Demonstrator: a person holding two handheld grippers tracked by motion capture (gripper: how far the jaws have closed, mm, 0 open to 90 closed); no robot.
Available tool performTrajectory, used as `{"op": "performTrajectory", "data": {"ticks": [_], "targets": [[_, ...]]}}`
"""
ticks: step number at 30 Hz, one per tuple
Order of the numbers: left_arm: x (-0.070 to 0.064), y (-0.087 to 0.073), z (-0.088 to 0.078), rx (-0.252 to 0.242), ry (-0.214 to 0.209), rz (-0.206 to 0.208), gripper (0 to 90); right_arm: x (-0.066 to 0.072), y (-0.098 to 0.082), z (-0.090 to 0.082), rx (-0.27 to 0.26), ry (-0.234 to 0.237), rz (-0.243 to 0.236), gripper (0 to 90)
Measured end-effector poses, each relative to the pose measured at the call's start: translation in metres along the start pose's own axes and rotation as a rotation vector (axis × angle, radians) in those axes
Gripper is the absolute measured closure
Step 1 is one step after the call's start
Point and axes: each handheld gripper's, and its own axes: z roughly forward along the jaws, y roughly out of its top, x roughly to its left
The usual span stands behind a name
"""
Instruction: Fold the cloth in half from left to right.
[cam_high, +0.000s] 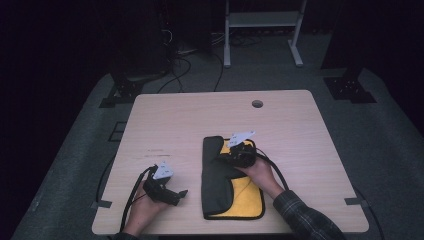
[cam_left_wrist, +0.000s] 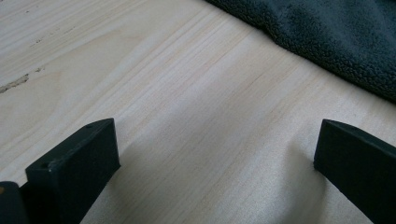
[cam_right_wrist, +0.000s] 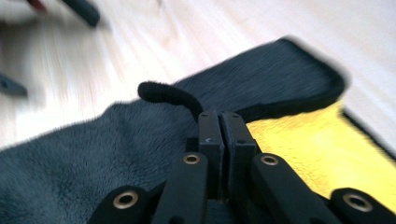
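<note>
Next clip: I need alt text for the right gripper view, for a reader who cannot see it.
The right gripper, its two black jaws shut, pinches the black-trimmed edge of a dark grey cloth and lifts a corner of it. The cloth's yellow side lies exposed to the right on a light wooden table, and the picture is motion-blurred.

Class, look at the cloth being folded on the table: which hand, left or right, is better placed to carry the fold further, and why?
Right. The right tongs are shut on the cloth's dark edge, lifted over its yellow side. The left tongs stand open on bare table, apart from the cloth.
</note>
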Motion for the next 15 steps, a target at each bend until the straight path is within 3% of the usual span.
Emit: {"op": "performTrajectory", "data": {"ticks": [7,13,15], "targets": [[0.000,0.000,0.000,-0.002,0.000,-0.002,0.0,-0.026,0.004,-0.034,-0.091,-0.091,0.085,87.2],[0.000,0.000,0.000,-0.002,-0.001,-0.003,0.0,-0.056,0.001,-0.048,-0.127,-0.171,0.183,87.4],[0.000,0.000,0.000,-0.002,-0.001,-0.003,0.0,-0.065,-0.001,-0.048,-0.113,-0.191,0.216,87.4]]}}
